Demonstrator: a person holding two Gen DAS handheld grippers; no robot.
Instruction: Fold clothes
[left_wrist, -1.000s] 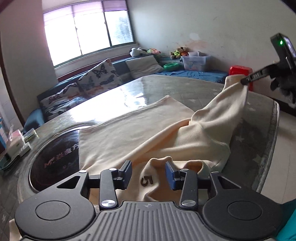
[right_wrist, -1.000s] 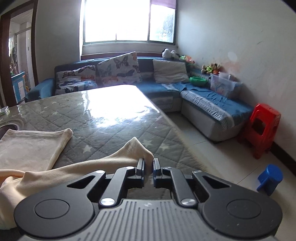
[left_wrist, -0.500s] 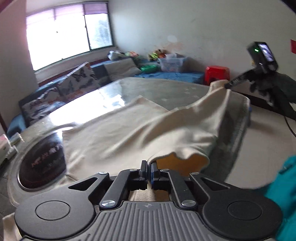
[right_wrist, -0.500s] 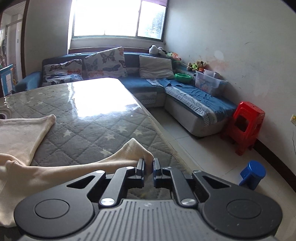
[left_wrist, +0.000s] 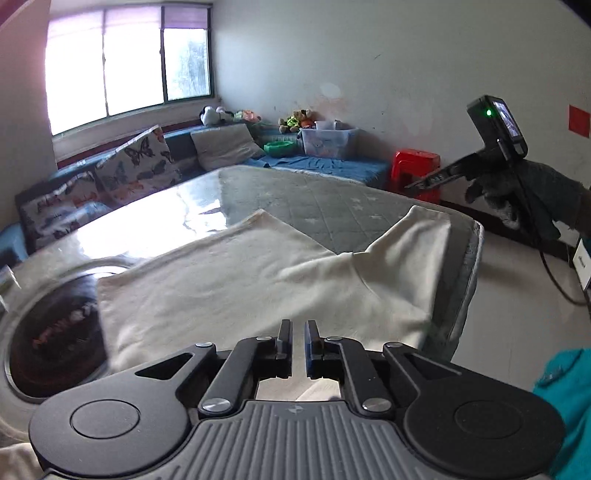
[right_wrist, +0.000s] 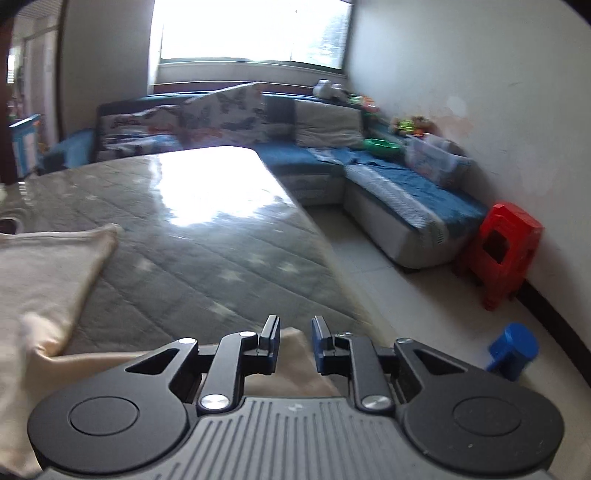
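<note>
Two handheld grippers hang over a cream garment (left_wrist: 236, 295) spread flat across the quilted grey table (left_wrist: 332, 199), filling the middle of the left wrist frame, one sleeve reaching toward the table's right edge. The left gripper (left_wrist: 298, 341) shows a narrow gap between its fingers with no cloth in it; the right gripper (right_wrist: 294, 341) has its fingers parted wider, cream fabric lying beneath them, released. The garment lies laid out, likely so its edges can be picked up for folding. At upper right, a clear plastic bin (left_wrist: 328, 142) on the blue sofa holds items too blurred to name.
</note>
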